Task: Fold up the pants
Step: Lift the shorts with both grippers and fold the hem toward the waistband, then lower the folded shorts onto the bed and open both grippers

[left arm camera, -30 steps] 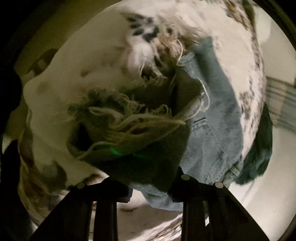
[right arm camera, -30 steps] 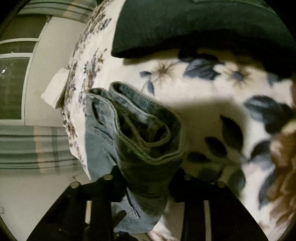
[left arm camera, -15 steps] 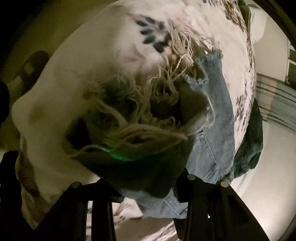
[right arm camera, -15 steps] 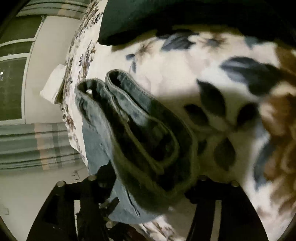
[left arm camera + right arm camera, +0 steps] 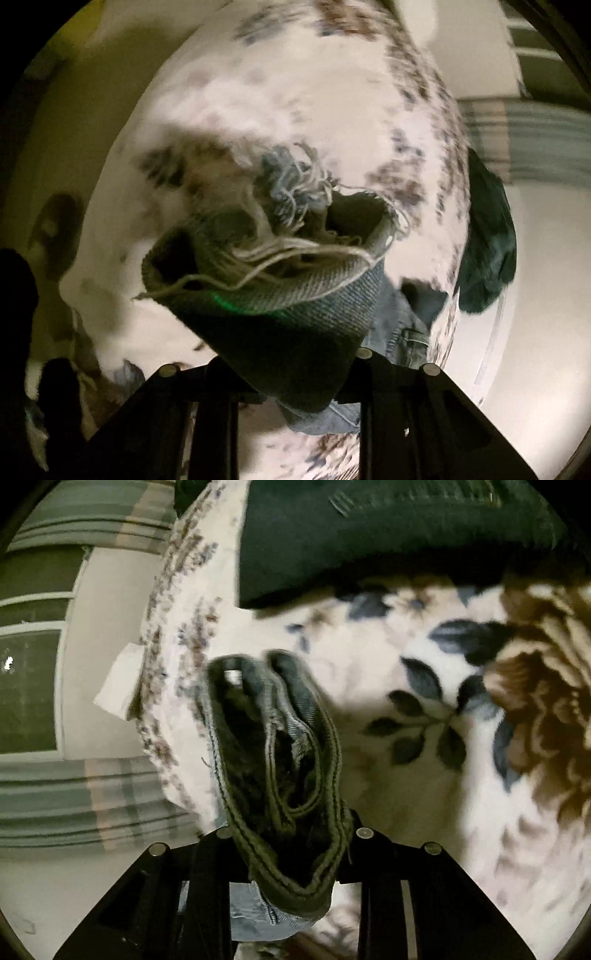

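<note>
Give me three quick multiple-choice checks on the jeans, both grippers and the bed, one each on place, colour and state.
1. Which part of the jeans is in the left gripper?
A. waistband
B. frayed hem
C. back pocket

2. What colour is the garment lying beyond the jeans on the floral blanket?
A. dark green
B. red
C. white

3. How is the right gripper?
A. open and apart from the denim
B. out of view
C. shut on the waistband

Answers:
1 B, loose pale threads hang from the raw edge bunched between the fingers.
2 A, the dark green garment lies across the top of the right wrist view.
3 C, the stitched band is pinched between both fingers.
</note>
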A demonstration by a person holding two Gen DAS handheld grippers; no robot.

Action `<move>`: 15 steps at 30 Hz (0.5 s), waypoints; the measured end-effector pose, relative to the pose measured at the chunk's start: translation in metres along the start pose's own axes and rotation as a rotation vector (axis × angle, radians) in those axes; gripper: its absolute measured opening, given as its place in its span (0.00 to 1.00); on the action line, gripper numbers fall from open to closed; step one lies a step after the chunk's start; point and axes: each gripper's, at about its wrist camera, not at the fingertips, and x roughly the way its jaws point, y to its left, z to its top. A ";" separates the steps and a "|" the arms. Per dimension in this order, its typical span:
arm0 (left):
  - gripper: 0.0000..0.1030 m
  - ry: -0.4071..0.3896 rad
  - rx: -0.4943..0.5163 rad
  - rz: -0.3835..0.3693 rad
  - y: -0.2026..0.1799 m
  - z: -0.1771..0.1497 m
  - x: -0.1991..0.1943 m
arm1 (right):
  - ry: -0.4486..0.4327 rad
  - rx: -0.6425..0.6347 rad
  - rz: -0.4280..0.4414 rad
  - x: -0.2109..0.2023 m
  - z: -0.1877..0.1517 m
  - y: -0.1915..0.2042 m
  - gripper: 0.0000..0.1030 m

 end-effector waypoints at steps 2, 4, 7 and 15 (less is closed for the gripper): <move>0.19 0.009 0.055 -0.001 -0.024 0.004 -0.012 | -0.006 0.013 0.022 -0.016 -0.003 0.012 0.28; 0.19 0.024 0.103 -0.014 -0.050 0.006 -0.024 | -0.018 0.036 0.040 -0.036 -0.004 0.023 0.28; 0.19 0.046 0.168 -0.041 -0.091 0.007 -0.031 | -0.052 0.063 0.077 -0.070 0.000 0.035 0.28; 0.19 0.162 0.349 -0.185 -0.245 0.003 0.028 | -0.299 0.134 0.142 -0.182 0.056 0.062 0.28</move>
